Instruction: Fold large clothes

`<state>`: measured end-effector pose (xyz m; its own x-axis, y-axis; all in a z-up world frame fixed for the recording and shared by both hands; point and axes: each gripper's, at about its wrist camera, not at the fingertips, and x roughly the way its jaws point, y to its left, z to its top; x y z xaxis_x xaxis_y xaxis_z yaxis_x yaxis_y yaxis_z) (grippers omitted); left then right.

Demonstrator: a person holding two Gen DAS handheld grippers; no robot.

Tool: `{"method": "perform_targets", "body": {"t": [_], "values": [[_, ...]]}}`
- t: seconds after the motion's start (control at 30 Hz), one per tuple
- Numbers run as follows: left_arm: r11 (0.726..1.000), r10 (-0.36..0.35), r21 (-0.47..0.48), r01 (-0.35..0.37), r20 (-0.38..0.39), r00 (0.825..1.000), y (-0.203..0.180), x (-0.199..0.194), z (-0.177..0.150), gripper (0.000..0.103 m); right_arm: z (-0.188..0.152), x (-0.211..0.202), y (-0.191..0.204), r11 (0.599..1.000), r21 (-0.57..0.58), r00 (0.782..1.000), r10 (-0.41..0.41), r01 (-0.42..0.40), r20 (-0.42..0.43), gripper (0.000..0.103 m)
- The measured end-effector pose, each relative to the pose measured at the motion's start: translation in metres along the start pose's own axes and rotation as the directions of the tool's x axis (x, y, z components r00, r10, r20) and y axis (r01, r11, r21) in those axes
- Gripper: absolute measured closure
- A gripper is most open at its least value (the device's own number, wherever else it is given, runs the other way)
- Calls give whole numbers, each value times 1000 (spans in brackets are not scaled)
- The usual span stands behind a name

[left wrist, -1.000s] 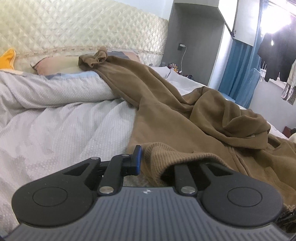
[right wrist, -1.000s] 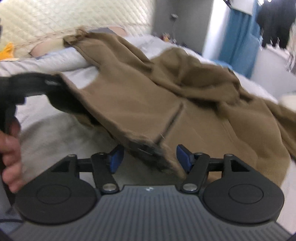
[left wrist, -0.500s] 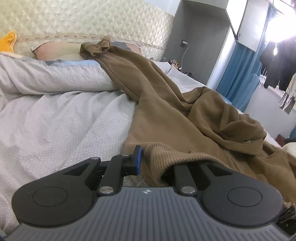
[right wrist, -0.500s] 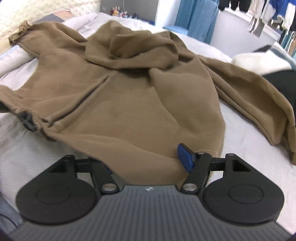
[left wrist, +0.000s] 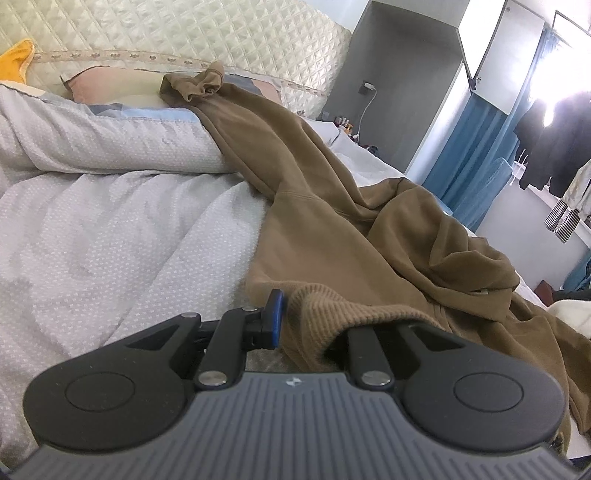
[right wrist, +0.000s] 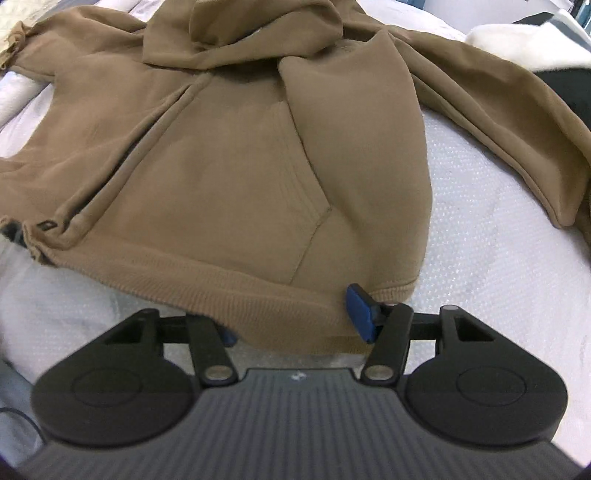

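A brown hoodie (left wrist: 369,221) (right wrist: 240,166) lies spread front-up on the bed, one sleeve (left wrist: 258,129) running up to the pillows. My left gripper (left wrist: 314,321) is shut on the ribbed hem (left wrist: 325,306) at one bottom corner; the cloth bunches over its right finger and hides it. My right gripper (right wrist: 295,325) points down at the hem (right wrist: 221,295) near the other bottom corner. Its jaws are closing with the hem band between them. The blue right pad (right wrist: 360,314) sits at the cloth, and the left pad is mostly hidden under it.
A white dotted bedspread (left wrist: 110,221) (right wrist: 498,258) covers the bed. Pillows (left wrist: 110,85) and a quilted headboard (left wrist: 184,33) stand at the far end. A white and black garment (right wrist: 524,48) lies beyond the hoodie's other sleeve (right wrist: 498,92). Blue curtains (left wrist: 469,147) and hanging clothes (left wrist: 554,147) are at the right.
My right gripper has swung away from the left hand along the hem to the far corner, tipped downward, and its jaws have narrowed around the band. The left gripper kept its grip, rolling slightly.
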<state>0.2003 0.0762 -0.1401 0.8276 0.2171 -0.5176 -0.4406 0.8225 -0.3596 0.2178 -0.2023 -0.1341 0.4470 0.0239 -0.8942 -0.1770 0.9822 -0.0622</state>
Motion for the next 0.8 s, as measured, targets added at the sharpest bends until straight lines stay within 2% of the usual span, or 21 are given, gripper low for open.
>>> {"method": "perform_targets", "body": {"t": [0.13, 0.2, 0.23, 0.3, 0.37, 0.4, 0.5, 0.53, 0.57, 0.6, 0.63, 0.7, 0.73, 0.8], "values": [[1000, 3, -26, -3, -8, 1000, 2, 3, 2, 86, -2, -20, -6, 998, -31, 999, -47, 47, 21, 46], [999, 2, -40, -3, -15, 1000, 3, 6, 2, 86, -4, -29, -17, 987, -46, 988, -149, 151, 44, 45], [999, 0, -47, -1, -19, 1000, 3, 7, 3, 86, -4, -33, -29, 987, -40, 987, -152, 155, 61, 45], [999, -3, -42, 2, -23, 1000, 2, 8, 2, 86, -5, -35, -54, 994, 35, 992, -107, 105, 61, 46], [999, 2, -37, -3, -24, 1000, 1, 9, 1, 86, -7, -29, -76, 984, 149, 994, -106, 100, 35, 45], [999, 6, -35, -7, -26, 1000, 1, 10, 0, 86, -8, -26, -83, 980, 187, 996, -77, 69, 36, 46], [999, 16, -33, -18, -36, 999, 2, 13, -3, 83, -5, -14, -89, 975, 221, 999, -12, 1, 44, 46], [999, 23, -31, -25, -44, 999, 3, 16, -4, 76, -4, -10, -86, 977, 211, 999, -13, 3, 46, 47], [999, 36, -26, -37, -56, 998, 4, 19, -6, 64, -3, -4, -82, 979, 203, 999, -10, 0, 46, 50], [998, 64, -12, -65, -78, 995, 4, 24, -9, 59, 1, 3, -79, 981, 196, 999, 2, -8, 32, 55], [997, 80, -1, -81, -96, 992, 5, 29, -12, 56, 4, 9, -76, 981, 192, 1000, 10, -14, 21, 65], [996, 93, -2, -94, -145, 985, 8, 38, -16, 56, 7, 21, -66, 987, 153, 999, -39, 38, 1, 68], [995, 97, -1, -98, -161, 982, 10, 41, -17, 56, 8, 26, -61, 991, 121, 998, -61, 61, -6, 78], [995, 102, 12, -101, -175, 979, 12, 42, -18, 64, 7, 25, -59, 992, 105, 998, -64, 62, 8, 84]]}}
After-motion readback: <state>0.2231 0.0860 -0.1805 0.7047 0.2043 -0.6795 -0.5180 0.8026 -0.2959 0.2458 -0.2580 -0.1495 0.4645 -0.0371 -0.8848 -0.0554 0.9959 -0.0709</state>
